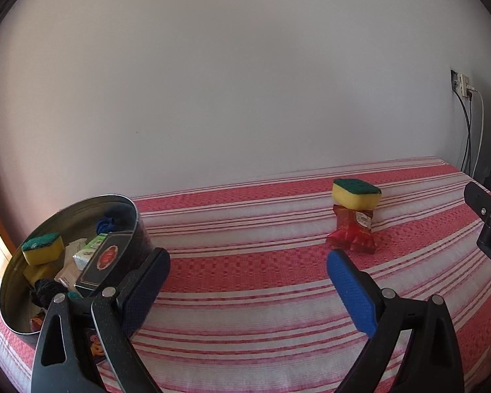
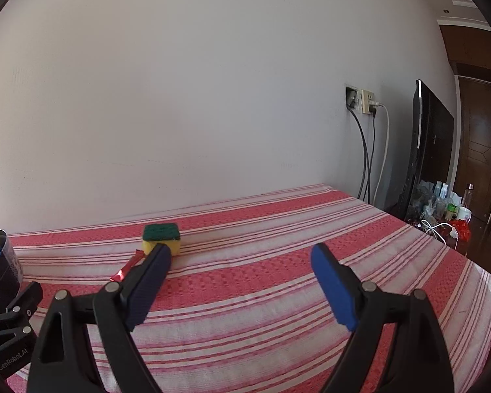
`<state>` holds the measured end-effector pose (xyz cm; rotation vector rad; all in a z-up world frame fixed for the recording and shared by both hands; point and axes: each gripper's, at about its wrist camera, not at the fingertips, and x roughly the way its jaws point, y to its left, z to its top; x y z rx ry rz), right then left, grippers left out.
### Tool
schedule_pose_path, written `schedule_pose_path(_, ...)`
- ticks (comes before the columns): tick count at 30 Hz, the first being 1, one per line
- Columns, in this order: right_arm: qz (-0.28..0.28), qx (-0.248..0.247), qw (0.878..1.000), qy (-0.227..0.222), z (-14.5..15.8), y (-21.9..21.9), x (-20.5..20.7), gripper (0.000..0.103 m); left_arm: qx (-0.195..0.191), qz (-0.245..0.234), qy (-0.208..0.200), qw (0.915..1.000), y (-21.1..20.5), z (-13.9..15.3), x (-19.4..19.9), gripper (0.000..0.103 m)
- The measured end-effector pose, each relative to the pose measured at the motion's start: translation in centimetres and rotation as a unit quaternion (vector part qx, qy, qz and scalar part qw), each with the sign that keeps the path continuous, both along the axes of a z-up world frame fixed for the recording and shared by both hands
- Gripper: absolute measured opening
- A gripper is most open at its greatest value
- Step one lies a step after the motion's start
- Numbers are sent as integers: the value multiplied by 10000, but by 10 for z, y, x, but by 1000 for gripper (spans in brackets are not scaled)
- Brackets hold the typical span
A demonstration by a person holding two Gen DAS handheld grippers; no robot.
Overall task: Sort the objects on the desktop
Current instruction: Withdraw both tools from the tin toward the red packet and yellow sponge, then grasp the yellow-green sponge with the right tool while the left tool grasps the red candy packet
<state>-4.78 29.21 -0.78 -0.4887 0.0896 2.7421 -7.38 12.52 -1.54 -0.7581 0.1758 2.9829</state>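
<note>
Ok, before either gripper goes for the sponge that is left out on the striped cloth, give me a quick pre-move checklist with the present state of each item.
1. Left gripper open and empty: ok.
2. Right gripper open and empty: ok.
3. Sponge in plain sight, green side up: ok.
4. Sponge free of other things: not ok, it sits on the red packets.
5. Round tin within view and open on top: ok.
6. Room left in the tin: cannot tell; it already holds another sponge, a dark box and more.
</note>
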Motion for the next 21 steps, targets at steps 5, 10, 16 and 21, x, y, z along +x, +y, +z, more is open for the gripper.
schedule_pose_path(5, 51, 18, 9997, -250, -3, 13, -22, 89, 180, -72, -634, 9978, 24, -12, -26, 98)
schedule_pose_path(10, 504, -495, 9959, -569, -8, 25, -58, 89, 623, -255, -1064, 9920, 16, -21, -39, 98)
schedule_pose_path(16, 1403, -1186, 9741, -1321, -18, 11, -132, 89, 943, -58, -1474, 9846, -4, -30, -50, 98)
schedule_pose_path(21, 1631, -966, 9602, -2052, -38, -14, -188, 88, 796, -112, -1357, 9875, 0, -27, -48, 98)
